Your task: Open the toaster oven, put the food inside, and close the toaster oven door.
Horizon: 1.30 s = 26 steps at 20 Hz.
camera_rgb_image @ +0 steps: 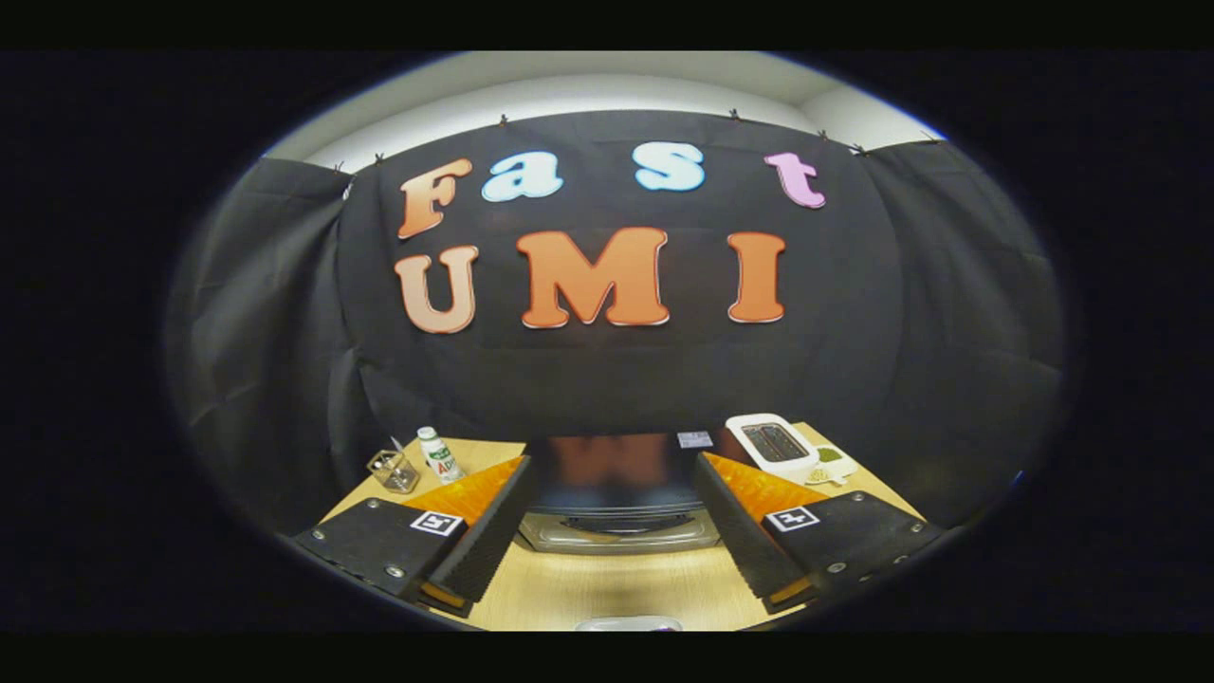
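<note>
Nearest of all, a pale, shallow object [628, 623] shows just at the bottom of the wooden table [616, 588], below the fingers; too little of it is visible to say what it is. Above it the gripper [615, 512] hangs with its two black ribbed fingers [488, 531] spread wide apart and nothing held between them; each carries a small square marker on its upper face and an orange panel behind.

Between the fingers and just ahead of them sits the toaster oven [616, 493], seen from above and in front: a dark glossy top that mirrors the wall, and a silvery front edge lower down. Whether its door is open or shut cannot be told from this angle.

Beyond the left finger stand a small clear glass container [394, 470] and, just beside it, a white bottle with a green cap [439, 454]. Beyond the right finger lies a white slot toaster [773, 444], with a small pale dish [827, 465] next to it.
</note>
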Each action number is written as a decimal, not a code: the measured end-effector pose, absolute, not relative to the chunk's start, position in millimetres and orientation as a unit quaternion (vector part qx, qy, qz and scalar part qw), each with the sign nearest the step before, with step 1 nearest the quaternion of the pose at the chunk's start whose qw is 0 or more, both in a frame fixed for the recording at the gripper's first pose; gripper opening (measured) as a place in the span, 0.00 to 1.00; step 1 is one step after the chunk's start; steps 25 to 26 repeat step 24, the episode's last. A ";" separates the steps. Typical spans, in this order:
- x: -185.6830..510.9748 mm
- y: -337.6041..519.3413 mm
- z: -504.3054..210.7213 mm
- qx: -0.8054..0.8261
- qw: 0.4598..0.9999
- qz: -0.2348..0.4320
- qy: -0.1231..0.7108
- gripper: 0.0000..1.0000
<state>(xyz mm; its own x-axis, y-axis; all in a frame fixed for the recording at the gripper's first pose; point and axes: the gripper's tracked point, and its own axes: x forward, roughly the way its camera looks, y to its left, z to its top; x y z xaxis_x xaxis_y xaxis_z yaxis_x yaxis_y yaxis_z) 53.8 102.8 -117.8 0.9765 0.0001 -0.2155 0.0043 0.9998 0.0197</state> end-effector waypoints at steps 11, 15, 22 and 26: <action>22.8 133.8 -120.4 0.011 0.993 0.003 0.114 1.00; 21.7 135.3 -119.5 0.000 0.993 0.003 0.117 1.00; 23.8 133.3 -121.3 0.001 0.993 -0.002 0.120 1.00; 23.5 132.3 -121.9 -0.005 0.993 -0.006 0.121 1.00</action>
